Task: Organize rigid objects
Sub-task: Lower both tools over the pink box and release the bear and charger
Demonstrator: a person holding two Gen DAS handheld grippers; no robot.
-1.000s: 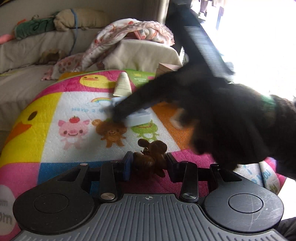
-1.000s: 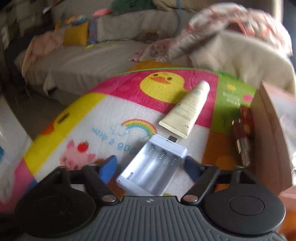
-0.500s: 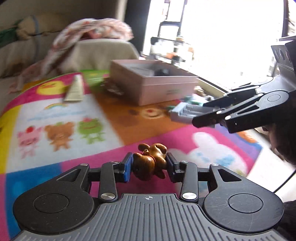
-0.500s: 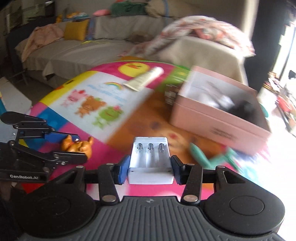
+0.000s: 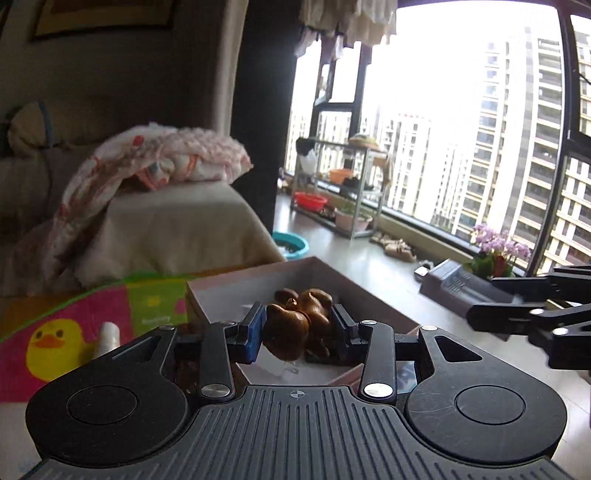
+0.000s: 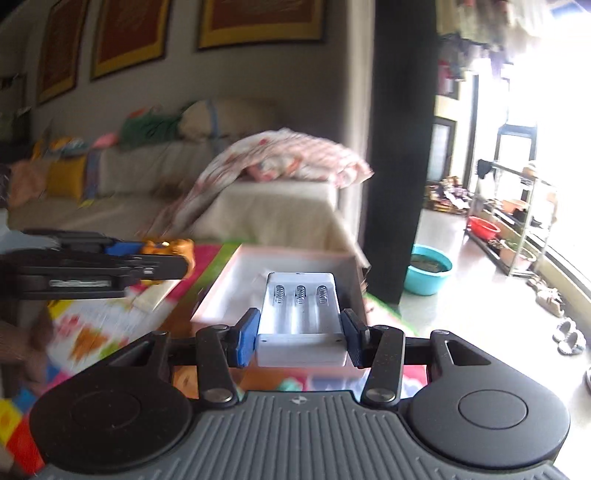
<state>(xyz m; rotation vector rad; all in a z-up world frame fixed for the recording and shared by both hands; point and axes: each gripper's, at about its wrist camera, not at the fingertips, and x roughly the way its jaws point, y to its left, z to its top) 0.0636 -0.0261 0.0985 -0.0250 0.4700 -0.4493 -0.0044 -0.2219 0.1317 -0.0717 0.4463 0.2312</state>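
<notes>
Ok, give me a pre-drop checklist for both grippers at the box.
1. Left gripper shut on the figurine: ok.
2. Right gripper shut on the battery case: ok.
3. Figurine in front of the open box: ok; directly above it, cannot tell.
4. Battery case lined up with the box: ok in the right wrist view; height above it, cannot tell.
5. Free room inside the box: cannot tell, the floor is mostly hidden.
6. Grippers apart from each other: ok.

beige sofa [image 6: 155, 184] under framed pictures [image 6: 258, 18] (gold-edged); bright window [image 5: 461, 129], pale floor [image 5: 369, 262].
</notes>
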